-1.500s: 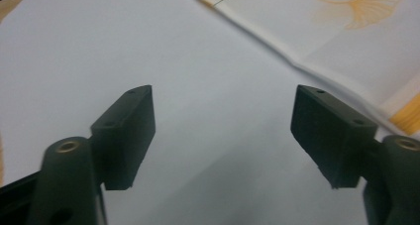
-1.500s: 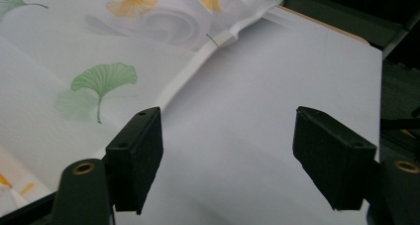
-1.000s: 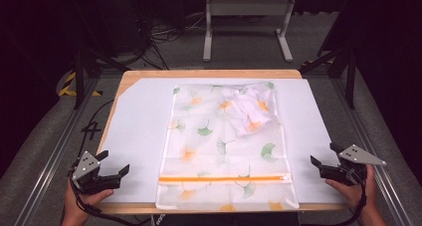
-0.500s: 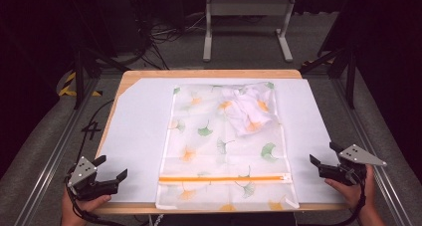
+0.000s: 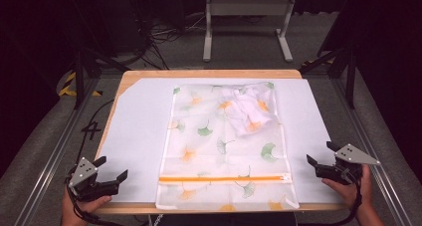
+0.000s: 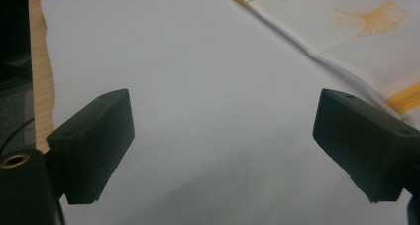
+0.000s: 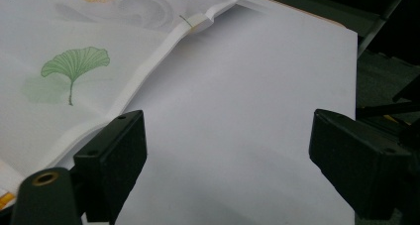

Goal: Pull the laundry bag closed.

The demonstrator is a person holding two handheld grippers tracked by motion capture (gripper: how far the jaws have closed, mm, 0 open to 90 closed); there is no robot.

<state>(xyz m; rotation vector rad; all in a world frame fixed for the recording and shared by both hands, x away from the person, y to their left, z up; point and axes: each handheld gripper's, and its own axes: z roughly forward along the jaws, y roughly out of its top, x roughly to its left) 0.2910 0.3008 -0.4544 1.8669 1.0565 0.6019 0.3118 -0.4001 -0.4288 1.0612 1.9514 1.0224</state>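
Meanwhile, 2 grippers, left (image 5: 110, 172) at 7 o'clock, right (image 5: 320, 157) at 4, gape wide, empty, flanking the bag (image 5: 226, 146).

Between my two sets of jaws a bag (image 5: 226, 146) lies flat on a sheet (image 5: 139, 131) covering the tabletop (image 5: 209, 73). Its zipper (image 5: 224, 178) runs across its near end. Inside, at the far end nearer my right jaws, sits a bundled cloth (image 5: 249, 114).

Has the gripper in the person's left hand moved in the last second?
Yes. In the high view the left gripper has drawn back toward the person, nearer the near edge of the wooden table. Its jaws stand open.
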